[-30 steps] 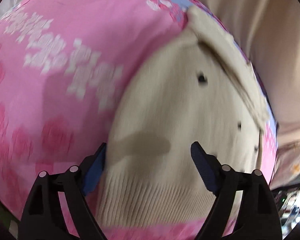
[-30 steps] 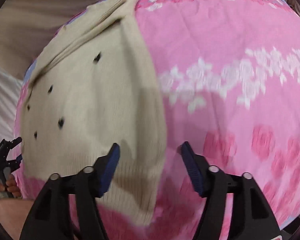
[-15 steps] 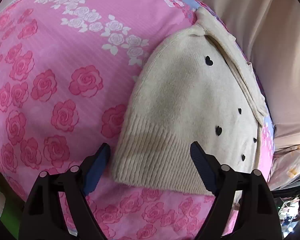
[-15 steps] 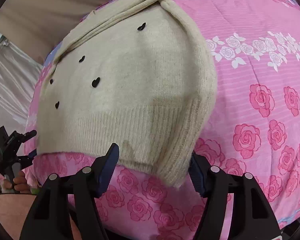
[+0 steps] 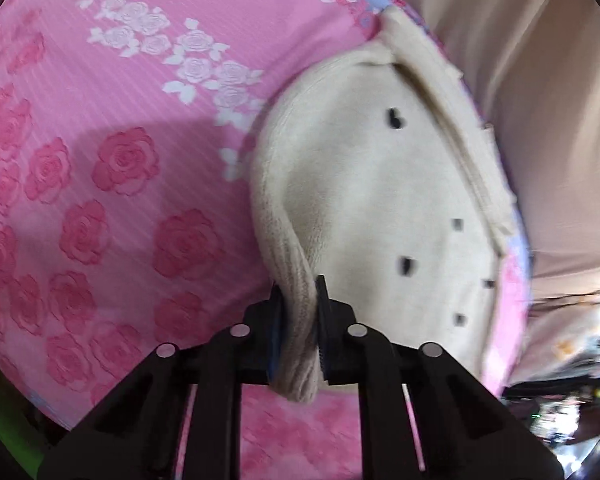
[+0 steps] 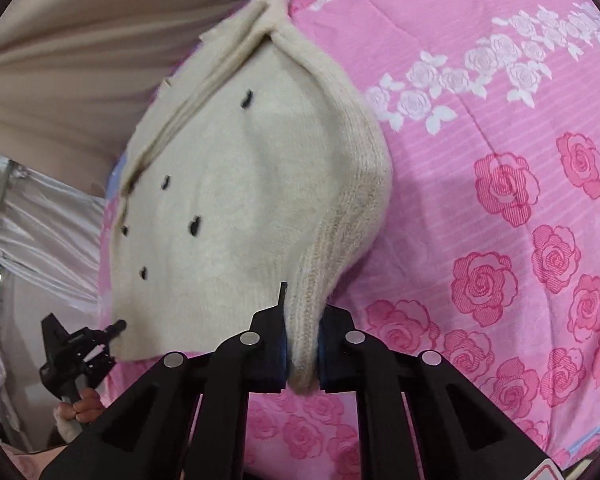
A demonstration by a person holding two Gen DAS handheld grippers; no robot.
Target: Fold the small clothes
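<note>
Sweater [image 5: 380, 200] in cream knit with small black hearts lies on the pink rose-print bedsheet [image 5: 100, 160] — from the left wrist, the left gripper [image 5: 299, 320] is clamped on its ribbed hem at the left corner. From the right wrist, the right gripper [image 6: 302, 340] pinches the ribbed hem at the right corner — cloth bunched between the jaws, body spread on the sheet.
</note>
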